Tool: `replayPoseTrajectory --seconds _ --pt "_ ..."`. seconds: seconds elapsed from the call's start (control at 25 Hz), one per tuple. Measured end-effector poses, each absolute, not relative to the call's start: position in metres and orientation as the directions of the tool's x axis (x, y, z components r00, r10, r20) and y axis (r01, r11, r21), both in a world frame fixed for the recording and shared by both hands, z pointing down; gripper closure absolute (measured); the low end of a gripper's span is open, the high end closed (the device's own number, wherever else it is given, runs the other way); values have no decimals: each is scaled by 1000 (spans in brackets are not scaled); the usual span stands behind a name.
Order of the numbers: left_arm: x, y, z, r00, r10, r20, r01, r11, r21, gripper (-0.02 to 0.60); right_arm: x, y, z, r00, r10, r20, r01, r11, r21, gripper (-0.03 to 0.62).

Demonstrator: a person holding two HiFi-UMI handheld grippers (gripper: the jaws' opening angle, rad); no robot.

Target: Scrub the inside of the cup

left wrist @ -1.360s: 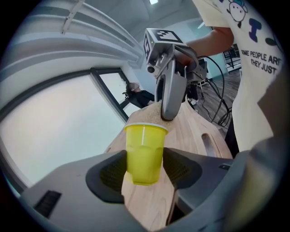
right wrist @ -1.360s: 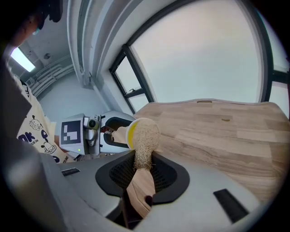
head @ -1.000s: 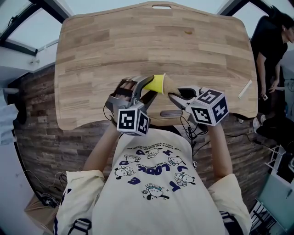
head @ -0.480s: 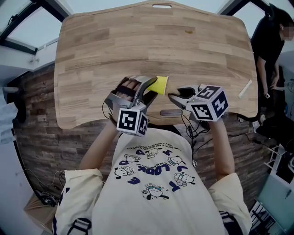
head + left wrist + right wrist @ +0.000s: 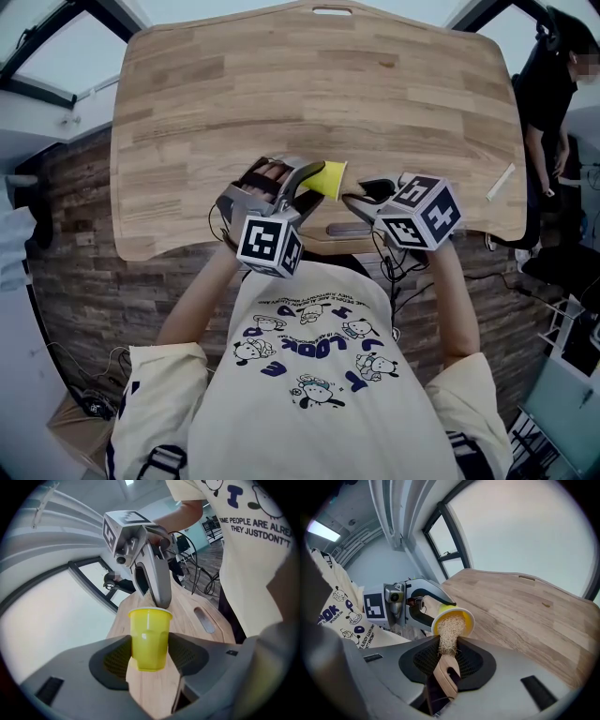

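A yellow plastic cup [image 5: 327, 176] [image 5: 149, 637] is held above the table's near edge, tipped so its mouth faces right. My left gripper [image 5: 309, 185] [image 5: 150, 654] is shut on the cup's lower body, one pad on each side. My right gripper [image 5: 354, 199] [image 5: 446, 665] is shut on the flat wooden handle of a scrub brush [image 5: 446, 674]. The brush's tan bristles [image 5: 449, 631] reach into the cup's mouth [image 5: 455, 618]. In the head view the brush is hidden between the jaws and the cup.
The wooden table [image 5: 319, 84] spreads out beyond both grippers. A slot [image 5: 349, 230] lies in its near edge and a cutout [image 5: 330, 13] at its far edge. A white strip [image 5: 500, 182] lies at the right edge. A person [image 5: 553, 94] stands at the far right.
The right gripper has shifted left toward the cup. The bristles that showed beside the cup's mouth a second ago are now inside it. The left gripper has barely moved.
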State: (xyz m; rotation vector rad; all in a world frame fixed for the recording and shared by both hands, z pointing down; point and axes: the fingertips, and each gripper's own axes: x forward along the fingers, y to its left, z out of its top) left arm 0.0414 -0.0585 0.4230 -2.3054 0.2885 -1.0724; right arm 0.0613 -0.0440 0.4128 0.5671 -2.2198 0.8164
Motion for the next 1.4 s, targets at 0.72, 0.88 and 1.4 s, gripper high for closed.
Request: replayPoseTrajectory --seconds 0.72,0.88,1.4 --pt "47 -46 433 679 -247 691 66 -917 -393 316 60 -39 423 -540 -165 825 -522 835 -175 511" --pt "48 -42 436 688 -195 699 68 -942 -330 316 57 -36 424 -512 -168 843 -496 859 -130 510" --pt "46 -31 443 713 -9 701 78 -993 -91 319 54 -27 431 -440 -158 884 -406 913 -39 511"
